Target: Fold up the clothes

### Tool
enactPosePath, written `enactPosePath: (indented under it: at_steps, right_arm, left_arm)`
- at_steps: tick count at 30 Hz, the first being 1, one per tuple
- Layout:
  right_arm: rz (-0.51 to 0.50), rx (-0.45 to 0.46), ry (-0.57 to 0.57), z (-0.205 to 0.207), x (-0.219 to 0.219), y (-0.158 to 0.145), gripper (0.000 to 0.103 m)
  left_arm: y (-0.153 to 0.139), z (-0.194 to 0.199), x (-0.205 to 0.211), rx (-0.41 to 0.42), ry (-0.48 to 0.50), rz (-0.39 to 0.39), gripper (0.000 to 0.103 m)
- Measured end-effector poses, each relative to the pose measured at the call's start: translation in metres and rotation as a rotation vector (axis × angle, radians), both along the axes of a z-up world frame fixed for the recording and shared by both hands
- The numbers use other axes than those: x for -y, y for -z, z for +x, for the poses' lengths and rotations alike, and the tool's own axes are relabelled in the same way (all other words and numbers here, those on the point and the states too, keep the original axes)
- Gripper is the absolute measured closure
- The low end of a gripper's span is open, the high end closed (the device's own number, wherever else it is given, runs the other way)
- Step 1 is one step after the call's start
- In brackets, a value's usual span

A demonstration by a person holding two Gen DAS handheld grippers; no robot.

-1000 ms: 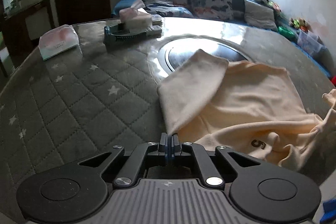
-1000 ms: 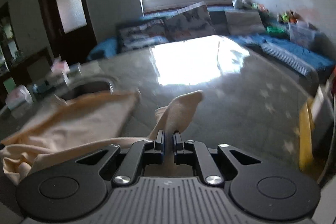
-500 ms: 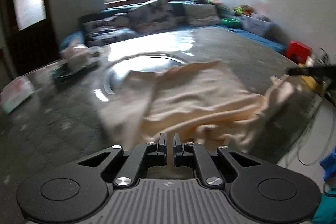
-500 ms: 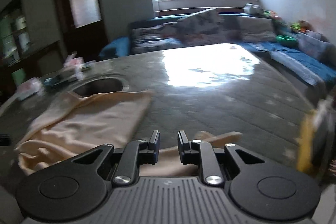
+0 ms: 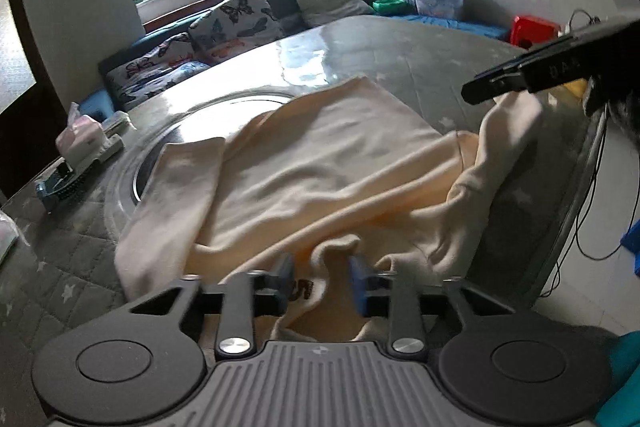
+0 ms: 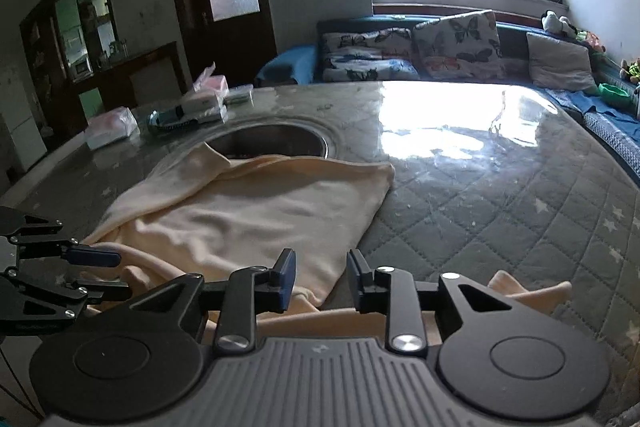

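Cream garment lies rumpled beside the table's round recess, long axis running away from the near edge. Left view alone shows its printed hem between the left gripper's parted jaws; right gripper, jaws just opened, grasps nothing.

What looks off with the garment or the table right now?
The cream top is not flat. Its near edge is bunched in wrinkles at the table edge, one sleeve humps up crumpled, and a far corner overlaps the steel recess. Nothing looks spilled or damaged.
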State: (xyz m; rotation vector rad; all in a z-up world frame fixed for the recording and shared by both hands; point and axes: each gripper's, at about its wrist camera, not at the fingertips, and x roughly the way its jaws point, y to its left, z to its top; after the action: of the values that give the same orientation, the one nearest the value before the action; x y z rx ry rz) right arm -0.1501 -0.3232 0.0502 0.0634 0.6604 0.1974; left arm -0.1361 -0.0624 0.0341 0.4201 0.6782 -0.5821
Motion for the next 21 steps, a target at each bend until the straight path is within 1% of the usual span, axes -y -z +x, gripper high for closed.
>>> enactPosePath:
  at_steps: [2, 4, 8, 10, 11, 13, 15, 18, 19, 21]
  right_arm:
    - [0.0, -0.01, 0.011, -0.001, 0.003, 0.003, 0.073]
    - [-0.003, -0.017, 0.02, -0.002, 0.007, 0.006, 0.07]
    - [-0.017, -0.029, 0.04, -0.005, 0.014, 0.008, 0.07]
    - [-0.024, -0.031, 0.047, -0.006, 0.016, 0.008, 0.069]
    - [-0.025, -0.03, 0.049, -0.008, 0.017, 0.007, 0.069]
    - [-0.028, -0.028, 0.047, -0.011, 0.018, 0.006, 0.068]
    - [-0.032, -0.026, 0.032, -0.015, 0.014, 0.004, 0.067]
    - [-0.037, -0.033, -0.008, -0.018, 0.005, 0.004, 0.066]
    - [-0.039, -0.04, -0.024, -0.019, 0.001, 0.006, 0.066]
    - [-0.046, -0.055, -0.052, -0.021, -0.007, 0.01, 0.066]
  left_arm:
    - [0.002, -0.002, 0.0, 0.013, 0.008, 0.007, 0.101]
    - [-0.003, -0.006, -0.004, 0.024, 0.019, -0.014, 0.101]
    - [-0.022, -0.02, -0.02, 0.051, 0.045, -0.069, 0.101]
    - [-0.03, -0.031, -0.032, 0.052, 0.083, -0.103, 0.101]
    - [-0.032, -0.036, -0.036, 0.05, 0.106, -0.108, 0.101]
    - [-0.031, -0.046, -0.041, 0.039, 0.148, -0.098, 0.101]
    - [-0.024, -0.054, -0.044, 0.017, 0.182, -0.072, 0.101]
    - [-0.015, -0.056, -0.045, -0.021, 0.194, -0.039, 0.101]
    - [-0.015, -0.055, -0.046, -0.025, 0.194, -0.044, 0.1]
    - [-0.025, -0.055, -0.049, -0.007, 0.202, -0.081, 0.098]
